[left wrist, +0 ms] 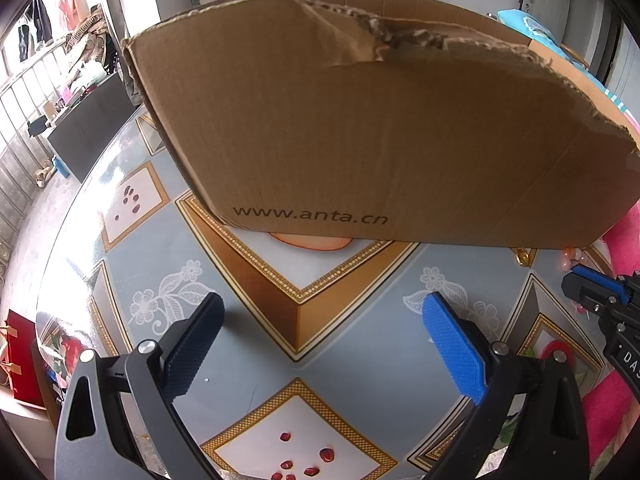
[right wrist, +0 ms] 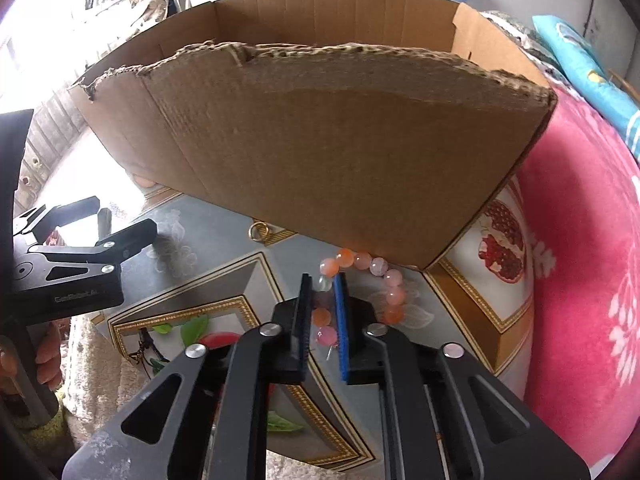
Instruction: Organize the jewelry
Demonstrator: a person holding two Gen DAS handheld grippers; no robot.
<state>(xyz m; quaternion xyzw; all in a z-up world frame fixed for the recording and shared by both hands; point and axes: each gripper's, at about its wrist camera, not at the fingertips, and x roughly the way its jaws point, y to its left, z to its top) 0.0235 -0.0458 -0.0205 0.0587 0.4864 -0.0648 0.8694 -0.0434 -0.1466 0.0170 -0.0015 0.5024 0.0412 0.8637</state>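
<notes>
A bracelet of pink and orange beads [right wrist: 394, 295] lies on the patterned table, just in front of the right corner of a torn cardboard box [right wrist: 320, 152]. My right gripper [right wrist: 323, 280] points down at the bracelet's left side, with its jaws closed on a few beads. A small gold ring [right wrist: 260, 232] lies at the foot of the box further left. In the left wrist view my left gripper [left wrist: 323, 304] hovers open over bare table in front of the box [left wrist: 360, 140]. The ring [left wrist: 524, 256] and beads [left wrist: 570, 258] show at the right.
The box fills the far side of the glossy table [left wrist: 256, 272] and hides what is inside it. A pink flowered blanket [right wrist: 580, 240] lies to the right of the table. A person's hand [right wrist: 48, 364] holds the left gripper's handle. Clothes and furniture stand behind.
</notes>
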